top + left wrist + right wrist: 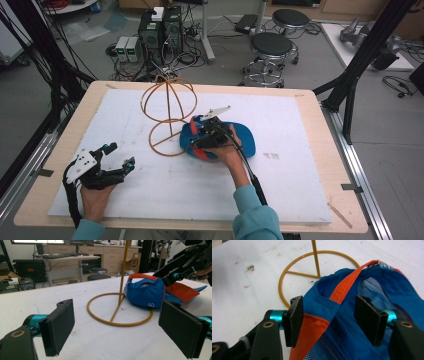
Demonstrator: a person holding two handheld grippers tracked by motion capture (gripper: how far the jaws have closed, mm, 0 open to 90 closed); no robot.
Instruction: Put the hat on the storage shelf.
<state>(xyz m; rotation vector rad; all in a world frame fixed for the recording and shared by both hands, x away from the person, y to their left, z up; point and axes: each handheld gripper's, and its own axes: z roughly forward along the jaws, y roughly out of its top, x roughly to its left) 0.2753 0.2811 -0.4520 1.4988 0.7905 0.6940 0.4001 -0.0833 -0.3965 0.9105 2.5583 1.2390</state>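
Progress was judged to be early. In the high view, a blue and orange cap (pixel 220 142) was seen lying near the middle of the tabletop (pixel 310 200), just beside the base ring of a yellow wire stand (pixel 167 117), whose domed top was bare. The right tongs (pixel 207 131) were held down on the cap; the left tongs (pixel 119 157) were parked near the front left corner, spread wide and empty.

In the left gripper view, the stand's upright (pixel 123 272) was shown rising from its ring, with the cap (pixel 145 293) touching the ring's far side — a contact left unclear from above.

In the right gripper view, the right tongs (pixel 332 320) were shown about half open, straddling a fold of the cap (pixel 337 312), with the pads not yet pressed on it. Gripping, lifting and placing on the stand were judged still to be done.
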